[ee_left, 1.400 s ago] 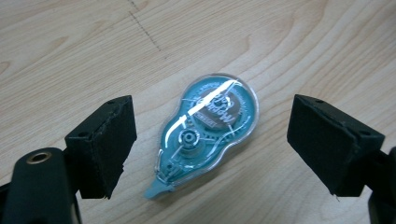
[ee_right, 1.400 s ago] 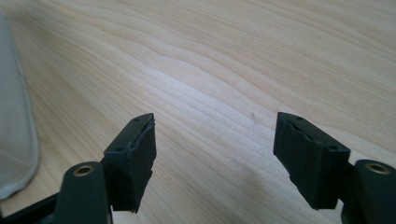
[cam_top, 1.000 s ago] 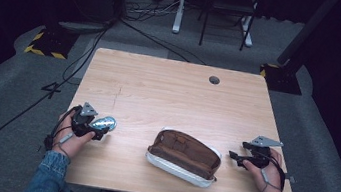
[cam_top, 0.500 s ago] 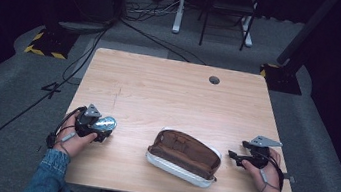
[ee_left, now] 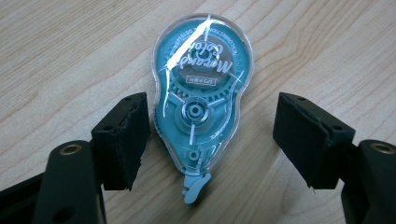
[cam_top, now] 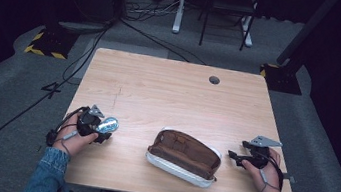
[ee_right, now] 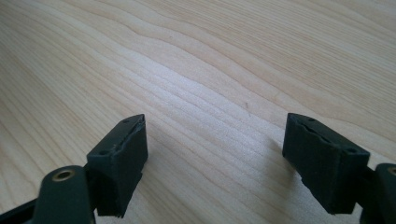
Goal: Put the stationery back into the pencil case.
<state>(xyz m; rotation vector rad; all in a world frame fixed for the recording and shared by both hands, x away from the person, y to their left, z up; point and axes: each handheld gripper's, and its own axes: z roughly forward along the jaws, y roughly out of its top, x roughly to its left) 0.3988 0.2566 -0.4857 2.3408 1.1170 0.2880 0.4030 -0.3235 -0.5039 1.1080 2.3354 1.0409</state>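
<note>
A teal correction-tape dispenser (ee_left: 201, 93) in a clear shell lies flat on the wooden table (cam_top: 173, 96), its tip pointing toward the camera. My left gripper (ee_left: 211, 116) is open around it; the left pad (ee_left: 126, 135) sits right beside its edge and the right pad (ee_left: 306, 135) stands well apart. In the high view the dispenser (cam_top: 110, 124) lies at the front left with the left gripper (cam_top: 102, 129) behind it. My right gripper (cam_top: 231, 156) rests at the front right, open, and in its own view the right gripper (ee_right: 215, 130) has bare wood between its jaws.
An open brown pencil case (cam_top: 184, 156) with a white underside lies at the front middle, between the two hands. A round cable hole (cam_top: 214, 80) sits near the table's far edge. Chair legs and cables stand on the floor beyond.
The left hand and the dispenser have shifted slightly to the right. The right gripper has edged a little left and toward the person.
</note>
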